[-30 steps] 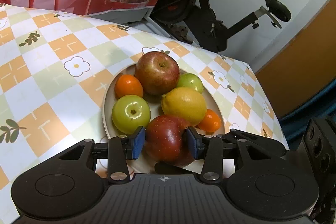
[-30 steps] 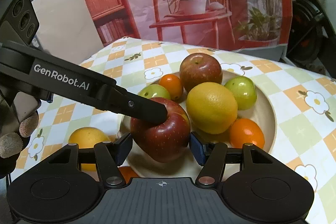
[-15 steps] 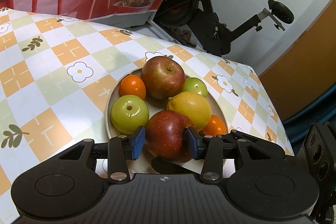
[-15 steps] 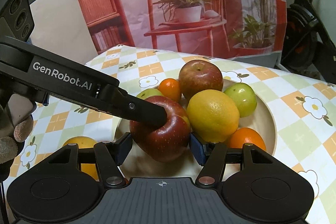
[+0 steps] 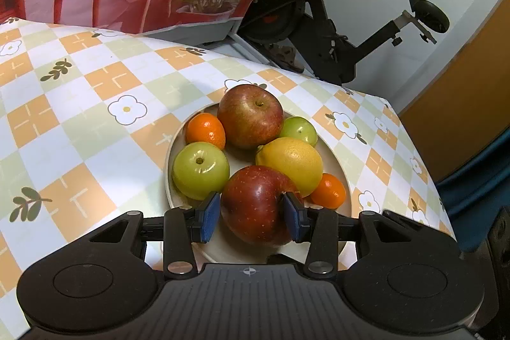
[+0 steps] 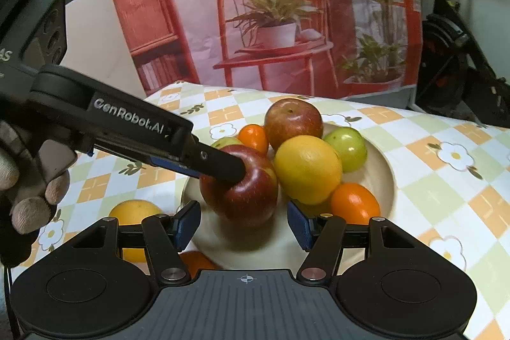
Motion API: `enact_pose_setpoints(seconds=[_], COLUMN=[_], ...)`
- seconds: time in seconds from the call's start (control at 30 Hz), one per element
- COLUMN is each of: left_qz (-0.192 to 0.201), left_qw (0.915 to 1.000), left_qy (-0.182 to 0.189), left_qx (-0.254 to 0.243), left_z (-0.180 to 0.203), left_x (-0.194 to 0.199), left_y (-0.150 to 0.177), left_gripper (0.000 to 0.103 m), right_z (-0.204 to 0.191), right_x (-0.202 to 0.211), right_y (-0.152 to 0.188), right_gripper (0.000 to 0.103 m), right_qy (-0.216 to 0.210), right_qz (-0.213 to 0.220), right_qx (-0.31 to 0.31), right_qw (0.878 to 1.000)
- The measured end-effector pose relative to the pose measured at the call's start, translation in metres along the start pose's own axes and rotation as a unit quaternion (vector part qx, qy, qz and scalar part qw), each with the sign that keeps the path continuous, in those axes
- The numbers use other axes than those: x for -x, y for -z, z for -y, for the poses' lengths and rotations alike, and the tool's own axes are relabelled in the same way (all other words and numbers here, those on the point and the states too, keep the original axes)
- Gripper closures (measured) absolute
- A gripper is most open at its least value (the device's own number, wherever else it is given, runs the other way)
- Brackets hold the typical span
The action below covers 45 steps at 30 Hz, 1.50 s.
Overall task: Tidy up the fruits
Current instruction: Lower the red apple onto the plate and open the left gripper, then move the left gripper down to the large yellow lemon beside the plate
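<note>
Apple (image 5: 258, 203), the dark red one, sits on the plate (image 5: 338, 155) between the left tool (image 5: 251, 214) pads, which squeeze it. The right tool (image 6: 243, 223) waits just behind it, part open and empty. Let go slowly so the apple stays put beside the lemon (image 5: 291, 163).

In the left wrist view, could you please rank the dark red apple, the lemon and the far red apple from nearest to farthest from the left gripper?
1. Dark red apple, between the left gripper pads.
2. Lemon, behind it, right.
3. Far red apple, at the plate's back.
</note>
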State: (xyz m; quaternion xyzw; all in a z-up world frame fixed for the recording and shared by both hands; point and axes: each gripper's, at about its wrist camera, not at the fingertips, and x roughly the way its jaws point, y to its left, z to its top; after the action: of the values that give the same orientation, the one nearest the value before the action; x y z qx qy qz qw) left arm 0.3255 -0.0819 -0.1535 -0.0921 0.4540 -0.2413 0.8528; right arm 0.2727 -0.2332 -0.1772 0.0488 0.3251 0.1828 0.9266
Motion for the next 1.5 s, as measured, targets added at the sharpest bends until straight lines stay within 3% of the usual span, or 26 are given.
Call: enact_pose_setpoints(seconds=[0.33, 0.57, 0.83, 1.03, 1.23, 1.5], left_qz=[0.031, 0.073, 0.131, 0.16, 0.169, 0.164], left_qw=[0.9991, 0.9973, 0.9898, 0.9847, 0.9812, 0.982], left_qy=[0.024, -0.002, -0.054, -0.068, -0.091, -0.089], left_qx=[0.014, -0.01, -0.017, 0.016, 0.023, 0.026], left_z=[-0.005, -0.004, -0.008, -0.016, -0.017, -0.021], left_x=[0.029, 0.06, 0.09, 0.108, 0.115, 0.116], left_y=[0.01, 0.028, 0.06, 0.078, 0.093, 0.096], left_gripper=[0.059, 0.059, 0.059, 0.059, 0.059, 0.058], right_z=[-0.007, -0.011, -0.02, -0.021, -0.023, -0.023], right_x=[0.034, 0.052, 0.056, 0.057, 0.054, 0.052], right_y=[0.035, 0.055, 0.068, 0.074, 0.075, 0.075], right_gripper=[0.046, 0.046, 0.045, 0.045, 0.04, 0.04], right_qy=[0.029, 0.049, 0.035, 0.026, 0.014, 0.011], right_qz=[0.048, 0.083, 0.081, 0.083, 0.073, 0.067], right_qx=[-0.015, -0.019, -0.004, -0.001, 0.012, 0.012], right_qw=[0.998, 0.995, 0.996, 0.996, 0.997, 0.998])
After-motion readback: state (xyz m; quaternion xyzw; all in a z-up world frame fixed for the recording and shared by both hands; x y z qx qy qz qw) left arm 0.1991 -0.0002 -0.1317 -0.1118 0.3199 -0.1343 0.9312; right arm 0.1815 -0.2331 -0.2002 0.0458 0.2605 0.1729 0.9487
